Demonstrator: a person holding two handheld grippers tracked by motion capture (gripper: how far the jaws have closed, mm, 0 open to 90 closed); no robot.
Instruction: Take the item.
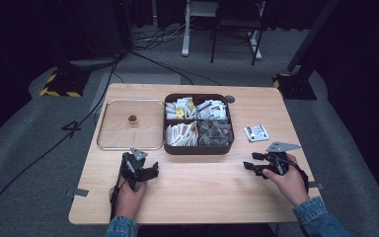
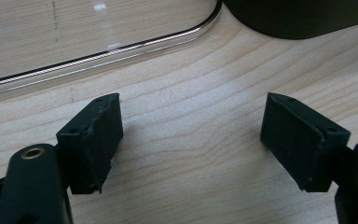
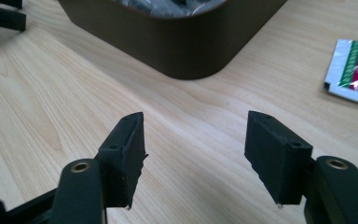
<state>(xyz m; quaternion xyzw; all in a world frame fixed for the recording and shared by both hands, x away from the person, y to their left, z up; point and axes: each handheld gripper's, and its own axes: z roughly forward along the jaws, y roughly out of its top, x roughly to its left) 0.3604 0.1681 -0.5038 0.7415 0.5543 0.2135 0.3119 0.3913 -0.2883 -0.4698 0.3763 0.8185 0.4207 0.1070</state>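
Two grippers are resting low over the table, both open and holding nothing. Left gripper (image 1: 139, 168) is sitting just below the clear lid (image 1: 131, 124). Right gripper (image 1: 259, 163) is lying nearer the sachet (image 1: 255, 133), which sits up-right of it beside the compartment box (image 1: 198, 146); its print is probably too small to read.

Print on sachet (image 3: 354, 70) too blurred; nothing legible.

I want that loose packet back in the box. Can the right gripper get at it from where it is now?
Probably yes. The packet lies flat on bare table beside the box, just beyond the right gripper, whose fingers stand open and empty. Nothing lies between them.
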